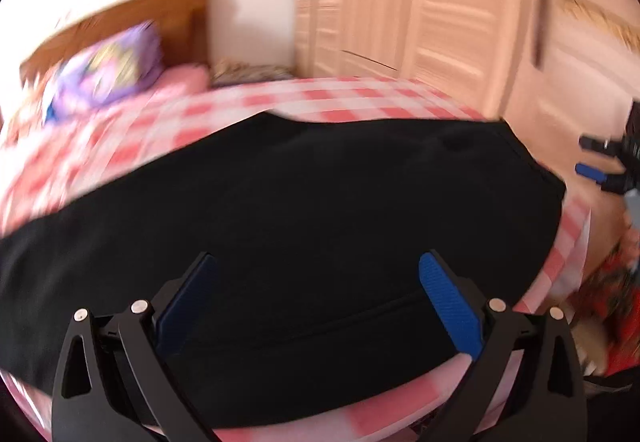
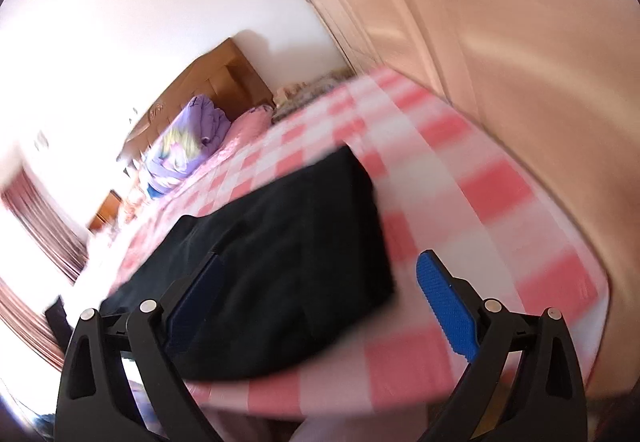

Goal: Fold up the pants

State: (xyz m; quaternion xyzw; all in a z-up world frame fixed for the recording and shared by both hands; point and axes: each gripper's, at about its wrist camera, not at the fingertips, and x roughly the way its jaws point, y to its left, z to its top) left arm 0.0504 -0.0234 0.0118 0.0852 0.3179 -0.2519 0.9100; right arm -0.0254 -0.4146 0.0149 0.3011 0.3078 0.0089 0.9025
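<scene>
Black pants (image 1: 288,209) lie spread flat across the pink-and-white checked bed cover (image 1: 320,97), reaching from the left edge to the bed's right corner. My left gripper (image 1: 318,262) hovers open just above their near part, nothing between its blue pads. In the right wrist view the same pants (image 2: 280,242) show as a dark block with a straight right edge. My right gripper (image 2: 318,262) is open over that edge, its left finger above the cloth and its right finger (image 2: 448,306) above the cover. The right gripper (image 1: 600,161) also shows open at the far right of the left wrist view.
A purple pillow (image 1: 116,69) and wooden headboard (image 1: 140,17) stand at the bed's far end. Pale wardrobe doors (image 1: 460,21) run along the right side. A wooden nightstand (image 2: 108,209) and a curtain (image 2: 44,226) are at the left. Both views are motion-blurred.
</scene>
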